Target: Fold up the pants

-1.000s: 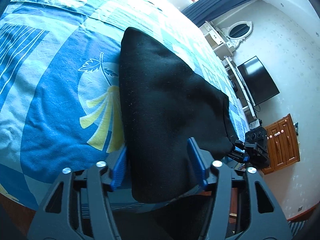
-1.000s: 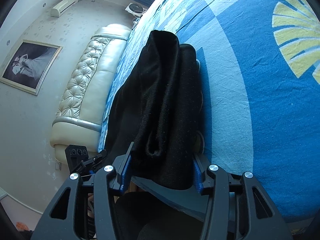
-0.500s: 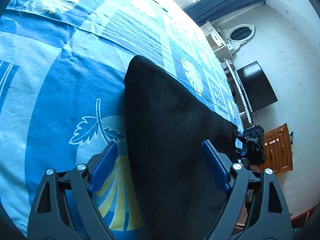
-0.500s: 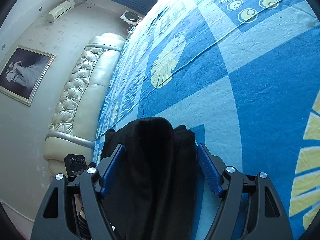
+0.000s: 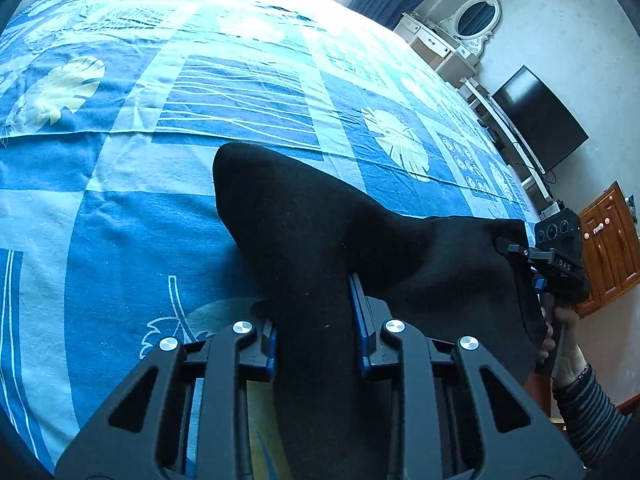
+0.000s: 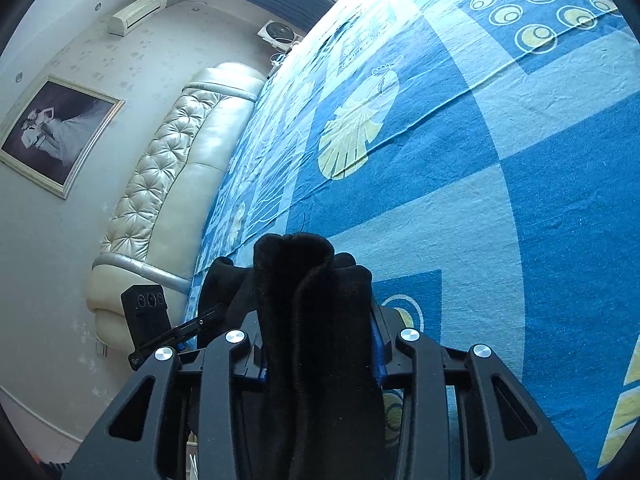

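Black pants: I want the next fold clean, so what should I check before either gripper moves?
1. Left gripper shut on the black pants: ok.
2. Right gripper shut on the pants: ok.
3. Fabric bunched between the right gripper's fingers, several layers thick: not ok for a flat fold.
4. Cloth between the two grippers taut: cannot tell.
5. Bedspread ahead of the pants bare and fairly smooth: ok.
6. Pant legs aligned edge to edge: cannot tell, the cloth is too dark.
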